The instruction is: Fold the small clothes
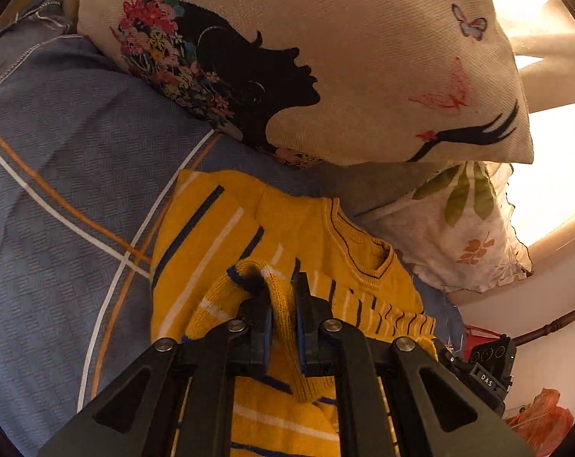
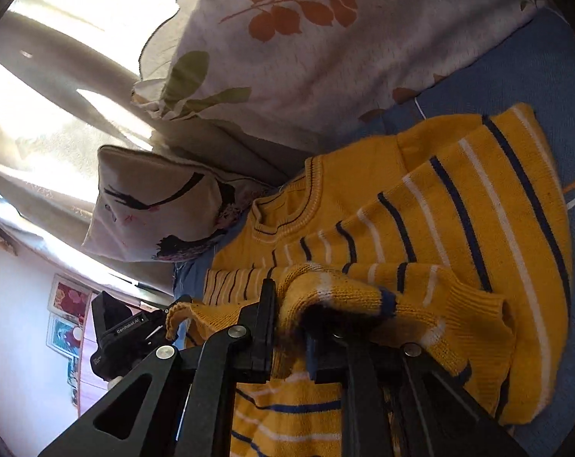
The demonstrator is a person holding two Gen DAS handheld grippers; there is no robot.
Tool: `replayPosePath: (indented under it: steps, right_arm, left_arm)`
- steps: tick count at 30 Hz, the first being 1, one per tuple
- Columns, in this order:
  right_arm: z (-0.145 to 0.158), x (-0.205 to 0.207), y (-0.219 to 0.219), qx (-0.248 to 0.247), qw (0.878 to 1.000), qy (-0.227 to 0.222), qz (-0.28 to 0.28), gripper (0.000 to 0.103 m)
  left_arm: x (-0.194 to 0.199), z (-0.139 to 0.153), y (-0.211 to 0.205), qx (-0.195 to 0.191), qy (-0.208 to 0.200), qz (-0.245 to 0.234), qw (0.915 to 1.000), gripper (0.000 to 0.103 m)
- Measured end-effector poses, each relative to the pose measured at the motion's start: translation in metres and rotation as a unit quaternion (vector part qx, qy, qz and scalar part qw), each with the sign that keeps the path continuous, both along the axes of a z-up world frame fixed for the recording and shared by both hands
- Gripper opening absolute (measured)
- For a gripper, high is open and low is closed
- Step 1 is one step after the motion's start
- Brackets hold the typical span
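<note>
A yellow knit sweater [image 1: 314,228] with navy and white stripes lies on a blue-grey bedsheet [image 1: 59,190], its collar [image 1: 363,255] towards the pillows. My left gripper [image 1: 283,304] is shut on a fold of the sweater's ribbed edge, and the knit rises in a loop between its pads. In the right wrist view the sweater [image 2: 458,209] is doubled over. My right gripper [image 2: 291,323] has a bunched edge of it between its jaws. The fabric drapes over the right finger and hides it. The two grippers are side by side, close together.
A cream cushion [image 1: 363,57] with a black silhouette print leans at the head of the bed. A white leaf-print pillow [image 2: 325,57] lies beside it. Bright curtained windows [image 2: 40,76] are behind. The other gripper's black body [image 2: 120,327] shows at the left.
</note>
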State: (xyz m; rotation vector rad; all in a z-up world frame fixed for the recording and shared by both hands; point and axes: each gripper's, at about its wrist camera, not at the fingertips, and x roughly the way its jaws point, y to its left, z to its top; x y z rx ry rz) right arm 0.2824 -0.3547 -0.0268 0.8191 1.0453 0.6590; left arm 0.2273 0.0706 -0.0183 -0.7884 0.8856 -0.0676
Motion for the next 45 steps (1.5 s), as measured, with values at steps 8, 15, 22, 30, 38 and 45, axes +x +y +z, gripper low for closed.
replayPosePath:
  steps: [8,15,22,30,38,45]
  right_arm:
    - [-0.017,0.038,-0.024,0.049,0.994,0.032,-0.09,0.052]
    - [0.004,0.038,-0.049,0.011,0.992,0.011,-0.125,0.08]
    - [0.014,-0.026,-0.08,-0.087,0.992,-0.031,-0.088,0.083]
    - [-0.004,-0.075,-0.085,-0.138,0.988,-0.045,-0.056,0.086]
    - [-0.01,-0.078,-0.041,-0.189,0.976,-0.094,-0.044,0.091]
    - [-0.016,-0.071,-0.051,-0.1,0.994,-0.04,-0.013,0.029]
  left_arm:
    - [0.019,-0.016,0.028,-0.093,-0.016,0.009,0.9955,0.032]
    - [-0.007,-0.011,0.055,-0.097,-0.026,0.045,0.9939,0.049]
    - [-0.067,-0.006,0.064,-0.039,-0.018,0.028,0.9987,0.063]
    - [-0.105,-0.023,0.039,0.035,-0.003,-0.033,0.9988,0.07]
    - [-0.091,-0.048,-0.006,0.046,-0.004,-0.065,0.9968,0.08]
    - [-0.091,-0.03,-0.007,0.049,0.026,-0.067,0.9962,0.009]
